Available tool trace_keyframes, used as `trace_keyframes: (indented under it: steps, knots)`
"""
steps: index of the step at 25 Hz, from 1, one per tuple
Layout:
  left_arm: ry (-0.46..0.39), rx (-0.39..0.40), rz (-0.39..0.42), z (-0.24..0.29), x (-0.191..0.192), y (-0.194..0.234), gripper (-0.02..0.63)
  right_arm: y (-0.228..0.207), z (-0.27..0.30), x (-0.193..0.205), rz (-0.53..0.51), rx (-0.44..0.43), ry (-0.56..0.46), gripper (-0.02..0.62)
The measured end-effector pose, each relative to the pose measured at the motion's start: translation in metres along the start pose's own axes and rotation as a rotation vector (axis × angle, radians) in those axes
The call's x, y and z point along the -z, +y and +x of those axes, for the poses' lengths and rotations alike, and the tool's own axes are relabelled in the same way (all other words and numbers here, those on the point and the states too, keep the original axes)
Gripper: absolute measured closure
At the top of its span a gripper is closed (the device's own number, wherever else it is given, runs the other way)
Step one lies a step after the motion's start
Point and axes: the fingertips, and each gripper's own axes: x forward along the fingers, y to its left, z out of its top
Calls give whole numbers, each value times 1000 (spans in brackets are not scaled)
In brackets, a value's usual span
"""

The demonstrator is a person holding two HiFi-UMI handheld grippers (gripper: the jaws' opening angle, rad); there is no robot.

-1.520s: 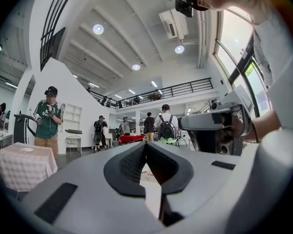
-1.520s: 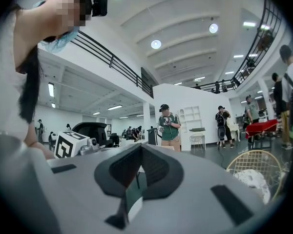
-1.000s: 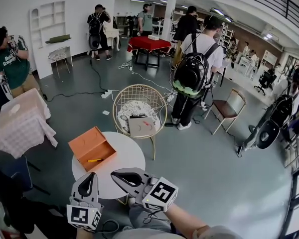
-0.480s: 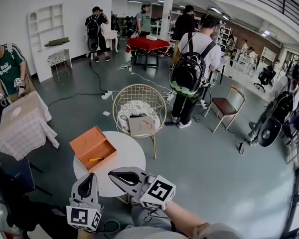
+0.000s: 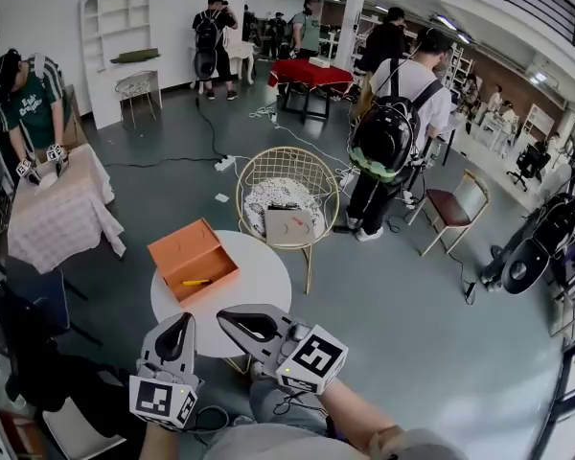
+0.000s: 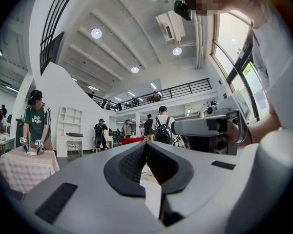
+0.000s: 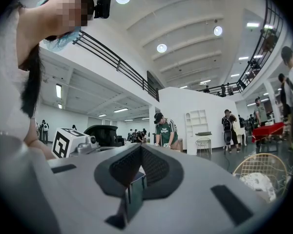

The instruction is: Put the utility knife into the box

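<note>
1. The yellow utility knife (image 5: 195, 282) lies inside the open orange box (image 5: 177, 247), near its front wall, roughly along that wall.
2. The box stands on the left part of the round white desk (image 5: 261, 281). No claw touches it.
3. My left claw (image 5: 185, 317) is closed tip to tip and has nothing in it. The left gripper view shows its dark pads (image 6: 132, 162) meeting at the tip, with only the room beyond.
4. My right claw (image 5: 224, 315) is also closed and empty. In the right gripper view its pads (image 7: 154, 167) come together at the tip.
5. In the head view both claws show at the near edge of the desk, side by side and well apart from the box. The left points away from me and the right angles to the left.
6. Behind the desk stands a gold wire chair (image 5: 287, 166) with a patterned cushion (image 5: 268, 199) and a flat brownish thing (image 5: 289, 226) on its seat.
7. Right of the chair a person with a black backpack (image 5: 385, 134) stands with their back to me.
8. Far left, a person in a green shirt (image 5: 27, 108) leans over a table with a checked cloth (image 5: 62, 214).
9. At the back stands a table with a red cloth (image 5: 311, 73), with more people around it.
</note>
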Motion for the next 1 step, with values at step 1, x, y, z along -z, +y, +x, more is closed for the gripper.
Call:
trace_keyframes:
  steps: [1]
  knots:
    - [-6,5,2,0,-1,1,597,0,1,-1,-5,3,-4,589]
